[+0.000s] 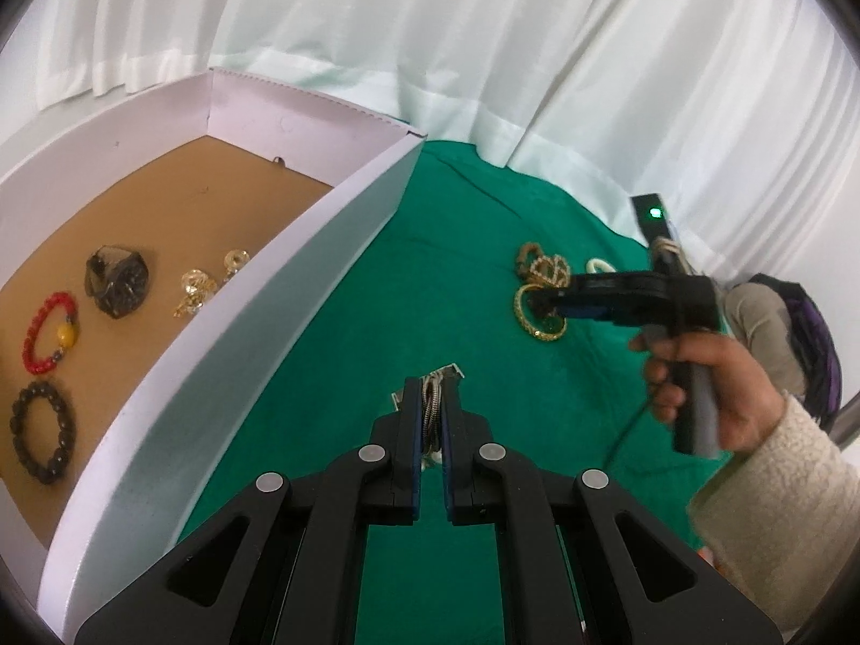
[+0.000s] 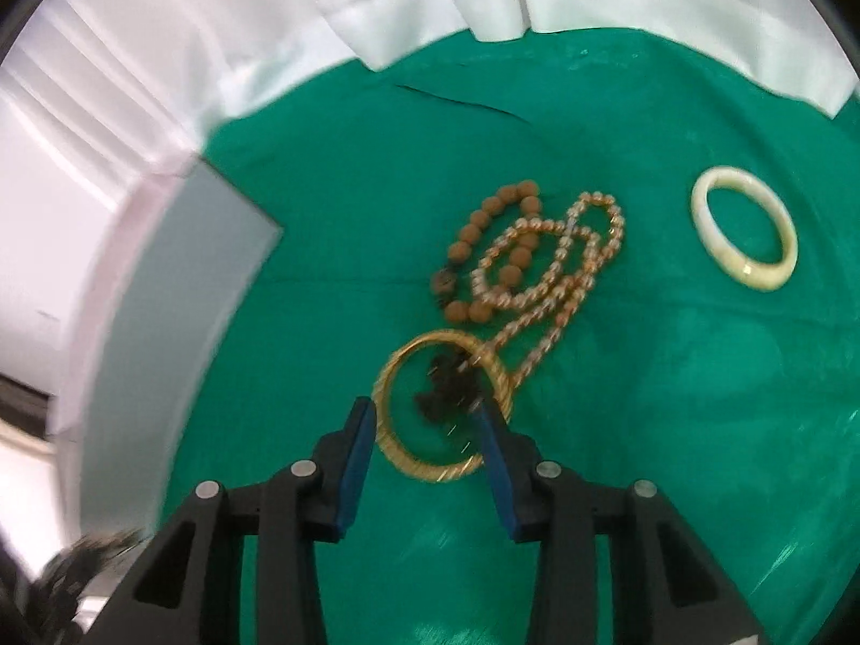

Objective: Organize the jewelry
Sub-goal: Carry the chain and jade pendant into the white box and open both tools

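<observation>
Green cloth covers the tabletop [image 2: 618,430], where a gold bangle [image 2: 430,470] lies between the spread jaws of the right hand-held gripper [image 2: 427,419]. It has not closed on the bangle yet. The left hand-held gripper [image 1: 432,403] pinches a silver chain [image 1: 430,414] just beside the white box [image 1: 301,290]. Next, probably: grip the bangle and carry it to the box.

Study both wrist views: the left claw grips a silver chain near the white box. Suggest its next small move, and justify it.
Probably carry the left claw, shut on the silver chain, leftward over the white box wall before opening. The chain is above the green cloth, outside the box, where the watch and red bracelet already lie.
</observation>
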Action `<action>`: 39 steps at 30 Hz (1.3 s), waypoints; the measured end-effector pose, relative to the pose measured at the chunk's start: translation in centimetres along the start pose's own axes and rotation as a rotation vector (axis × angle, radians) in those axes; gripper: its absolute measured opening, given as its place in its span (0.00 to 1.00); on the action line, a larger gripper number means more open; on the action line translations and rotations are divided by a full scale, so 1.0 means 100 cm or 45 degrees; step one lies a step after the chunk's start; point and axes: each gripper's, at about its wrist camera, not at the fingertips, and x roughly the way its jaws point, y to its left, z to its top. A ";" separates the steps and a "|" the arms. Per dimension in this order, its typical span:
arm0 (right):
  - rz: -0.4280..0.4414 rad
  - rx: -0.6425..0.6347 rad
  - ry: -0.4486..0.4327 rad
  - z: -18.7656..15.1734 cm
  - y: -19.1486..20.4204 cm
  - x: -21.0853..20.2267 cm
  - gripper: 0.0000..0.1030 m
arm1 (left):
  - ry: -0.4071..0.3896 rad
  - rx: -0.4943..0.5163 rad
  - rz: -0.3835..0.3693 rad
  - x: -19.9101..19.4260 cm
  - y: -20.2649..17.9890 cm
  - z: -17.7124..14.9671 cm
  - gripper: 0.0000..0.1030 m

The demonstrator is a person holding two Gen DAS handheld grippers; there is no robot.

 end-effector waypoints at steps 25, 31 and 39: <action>0.428 -0.541 -0.326 0.002 0.188 -0.170 0.10 | -0.257 -0.130 0.134 -0.147 0.060 0.060 0.04; 0.555 -0.670 -0.215 -0.021 0.260 -0.136 0.10 | -0.181 -0.223 0.292 -0.128 0.110 0.047 0.04; 0.559 -0.778 -0.051 -0.052 0.314 -0.062 0.13 | -0.013 -0.264 0.418 -0.074 0.151 0.025 0.04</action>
